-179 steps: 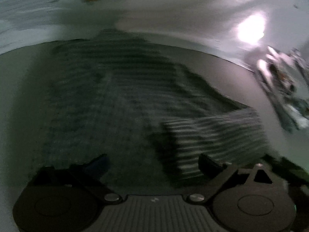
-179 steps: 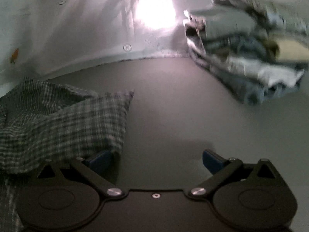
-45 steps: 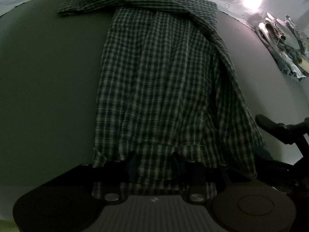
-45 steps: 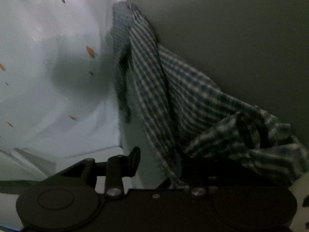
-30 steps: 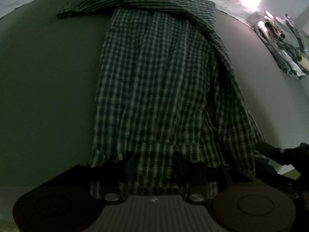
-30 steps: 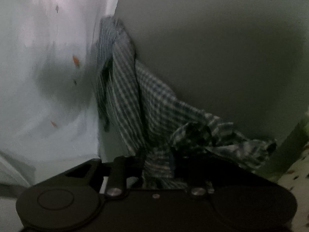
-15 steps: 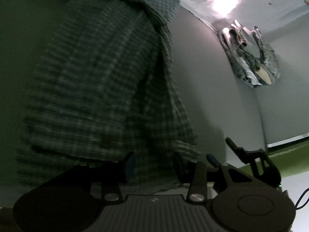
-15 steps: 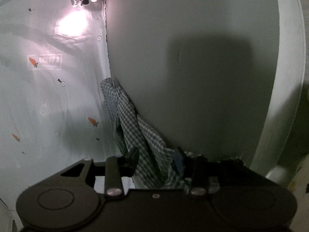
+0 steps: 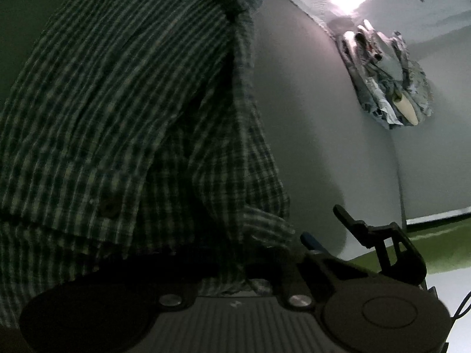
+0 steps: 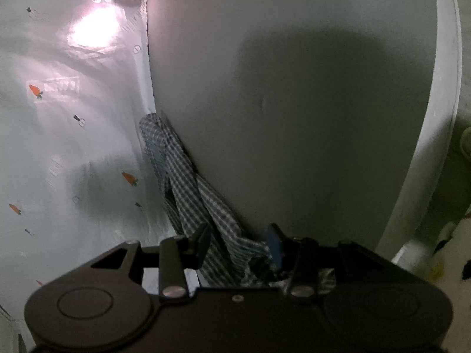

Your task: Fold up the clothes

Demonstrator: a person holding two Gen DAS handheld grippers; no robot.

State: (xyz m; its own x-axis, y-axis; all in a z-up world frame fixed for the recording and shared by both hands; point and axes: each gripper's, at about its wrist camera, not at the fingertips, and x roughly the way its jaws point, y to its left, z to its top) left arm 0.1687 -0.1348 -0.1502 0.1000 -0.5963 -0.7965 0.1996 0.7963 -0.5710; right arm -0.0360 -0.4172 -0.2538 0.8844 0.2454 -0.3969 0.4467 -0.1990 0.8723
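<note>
between the fingers of the left gripper (image 9: 229,276) bunches the hem of the plaid shirt (image 9: 123,111), and the jaws are closing on that cloth, their tips buried under it so the pads cannot be made out. the shirt spreads up and away from this gripper across the grey table (image 9: 318,135), filling the left of the view. off to its right, the right gripper (image 10: 238,242) shows as a dark frame with a blue pad at the shirt's lower corner. beyond it, far up on the right, lies a pile of clothes (image 9: 385,76).

the right wrist view shows what the left cannot: a white sheet (image 10: 59,147) printed with small orange carrots, and a pale label on it whose writing is too blurred to read. here the right gripper's fingers stand apart with a rumpled fold of shirt lying loose between them, not pinched. the shirt trails forward from the fingers along the seam where sheet meets table.
</note>
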